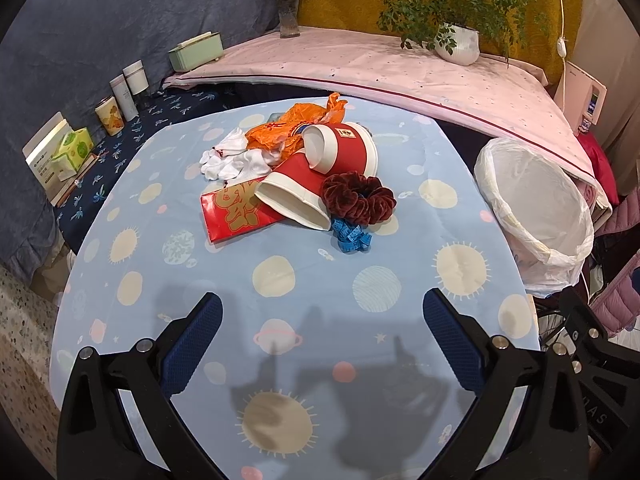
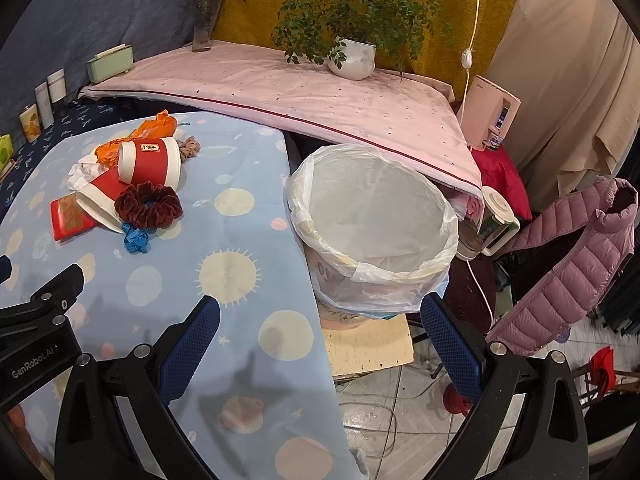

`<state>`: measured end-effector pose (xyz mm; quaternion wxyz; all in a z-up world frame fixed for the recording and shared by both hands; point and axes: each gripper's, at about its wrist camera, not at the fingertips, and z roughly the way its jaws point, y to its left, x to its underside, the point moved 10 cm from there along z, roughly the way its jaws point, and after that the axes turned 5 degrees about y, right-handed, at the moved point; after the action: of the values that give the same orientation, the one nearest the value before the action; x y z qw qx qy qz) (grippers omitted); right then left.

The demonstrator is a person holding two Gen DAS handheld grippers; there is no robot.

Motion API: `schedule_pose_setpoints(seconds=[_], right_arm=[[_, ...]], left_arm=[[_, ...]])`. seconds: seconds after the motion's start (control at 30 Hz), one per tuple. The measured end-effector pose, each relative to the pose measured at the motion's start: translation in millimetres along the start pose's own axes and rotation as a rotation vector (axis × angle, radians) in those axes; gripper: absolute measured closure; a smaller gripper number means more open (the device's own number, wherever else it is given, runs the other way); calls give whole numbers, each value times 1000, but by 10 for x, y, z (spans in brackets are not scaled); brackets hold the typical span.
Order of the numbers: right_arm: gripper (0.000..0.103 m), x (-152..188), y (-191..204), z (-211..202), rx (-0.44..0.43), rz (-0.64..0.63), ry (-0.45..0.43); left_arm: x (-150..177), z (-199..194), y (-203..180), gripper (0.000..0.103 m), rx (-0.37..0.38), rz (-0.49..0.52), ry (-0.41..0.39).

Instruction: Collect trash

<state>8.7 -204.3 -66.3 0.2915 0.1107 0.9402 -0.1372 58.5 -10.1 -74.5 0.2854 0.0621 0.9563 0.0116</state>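
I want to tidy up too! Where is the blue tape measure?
In both views, the blue tape measure lies on the table, at the near edge of the pile, just below the dark red scrunchie.

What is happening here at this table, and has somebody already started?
A person holds two grippers for collecting trash. Both the left gripper and the right gripper are open and empty, above the near part of the table. The pile sits untouched: two red paper cups, an orange plastic bag, a red envelope, a scrunchie. The lined bin beside the table looks empty.
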Motion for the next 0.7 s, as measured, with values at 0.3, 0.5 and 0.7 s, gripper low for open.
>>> schedule_pose_setpoints(seconds=[0.3, 0.5, 0.7], right_arm=[[7, -28, -42, -11, 5, 13, -9], [7, -19, -34, -11, 15, 20, -16], [7, -31, -41, -2, 22, 32, -21]], left_arm=[[-17, -18, -38, 7, 12, 14, -15], [-36, -33, -48, 7, 28, 27, -35], [-60, -31, -74, 7, 39, 41, -52]])
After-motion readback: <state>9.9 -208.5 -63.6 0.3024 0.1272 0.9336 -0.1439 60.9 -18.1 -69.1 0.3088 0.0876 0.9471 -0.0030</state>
